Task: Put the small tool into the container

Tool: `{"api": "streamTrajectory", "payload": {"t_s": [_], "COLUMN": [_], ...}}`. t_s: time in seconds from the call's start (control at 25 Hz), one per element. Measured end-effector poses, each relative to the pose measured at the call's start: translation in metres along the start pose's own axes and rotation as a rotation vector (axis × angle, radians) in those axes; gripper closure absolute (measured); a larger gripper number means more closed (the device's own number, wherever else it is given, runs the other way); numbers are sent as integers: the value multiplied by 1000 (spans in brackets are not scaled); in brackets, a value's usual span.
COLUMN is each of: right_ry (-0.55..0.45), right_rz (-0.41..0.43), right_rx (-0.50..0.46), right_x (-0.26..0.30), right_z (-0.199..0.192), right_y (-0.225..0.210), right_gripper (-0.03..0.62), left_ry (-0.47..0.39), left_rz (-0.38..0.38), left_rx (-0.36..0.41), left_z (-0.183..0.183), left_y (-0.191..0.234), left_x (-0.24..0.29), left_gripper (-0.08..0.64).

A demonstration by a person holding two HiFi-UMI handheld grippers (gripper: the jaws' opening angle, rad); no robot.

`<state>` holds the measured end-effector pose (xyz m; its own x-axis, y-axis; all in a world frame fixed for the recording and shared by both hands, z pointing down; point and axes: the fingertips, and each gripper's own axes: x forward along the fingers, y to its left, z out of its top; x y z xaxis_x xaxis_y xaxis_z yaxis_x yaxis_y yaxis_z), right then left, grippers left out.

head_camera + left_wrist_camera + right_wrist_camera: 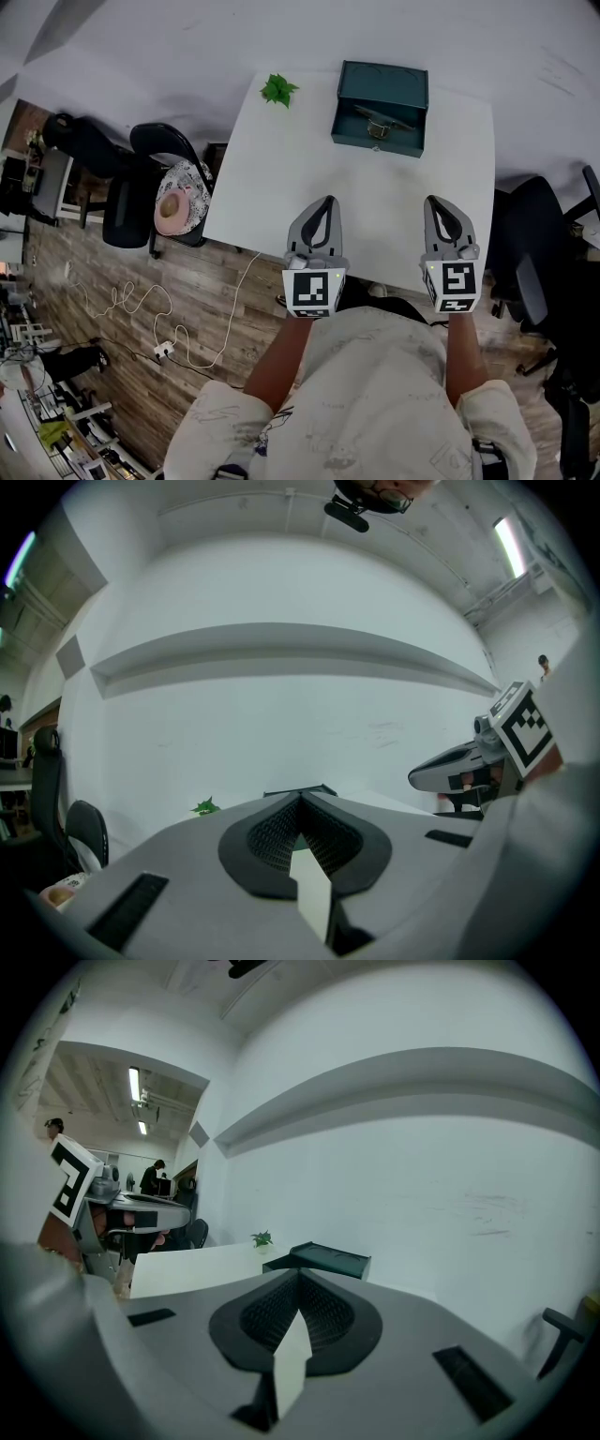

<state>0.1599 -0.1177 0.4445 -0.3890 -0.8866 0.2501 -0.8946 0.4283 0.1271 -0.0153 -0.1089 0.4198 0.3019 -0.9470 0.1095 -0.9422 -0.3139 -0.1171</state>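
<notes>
Plainly, both grippers hover over the near edge of the table (pixel 281 187), level with each other and well apart. The left gripper (pixel 327 201) has its jaws pressed together with nothing between them; its own view shows the two pads meeting in a closed seam. The right gripper (pixel 434 201) is the same, its jaws squeezed flat together and empty.

The container (pixel 405 91), a teal box, sits at the table's far side, at about 12 o'clock from the right gripper and 1 o'clock from the left. The tool (pixel 379 126), a small metal piece, shows inside the box, close to its near wall. Neither gripper touches the box or the tool.

A plant (pixel 278 90) stands at the table's far-left corner, at 11 o'clock from the left gripper and at 9 o'clock from the box. A chair (pixel 155 150) stands off the table's left edge at 9 o'clock, and a cable (pixel 202 323) loops over the floor at 8 o'clock.
</notes>
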Motion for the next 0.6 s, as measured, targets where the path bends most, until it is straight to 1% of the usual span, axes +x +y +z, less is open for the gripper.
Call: {"api": "streamTrajectory", "payload": {"t_s": [0.6], "right_ry": [-4], "right_rz": [-11], "right_rx": [-7], "right_x": [0], "right_z": [5], "right_y": [0], "right_gripper": [577], "left_ry": [-4], "left_rz": [-3], "left_rx": [-9], "left_z": [1], "left_y": [1], "left_x": [0], "left_gripper": [554]}}
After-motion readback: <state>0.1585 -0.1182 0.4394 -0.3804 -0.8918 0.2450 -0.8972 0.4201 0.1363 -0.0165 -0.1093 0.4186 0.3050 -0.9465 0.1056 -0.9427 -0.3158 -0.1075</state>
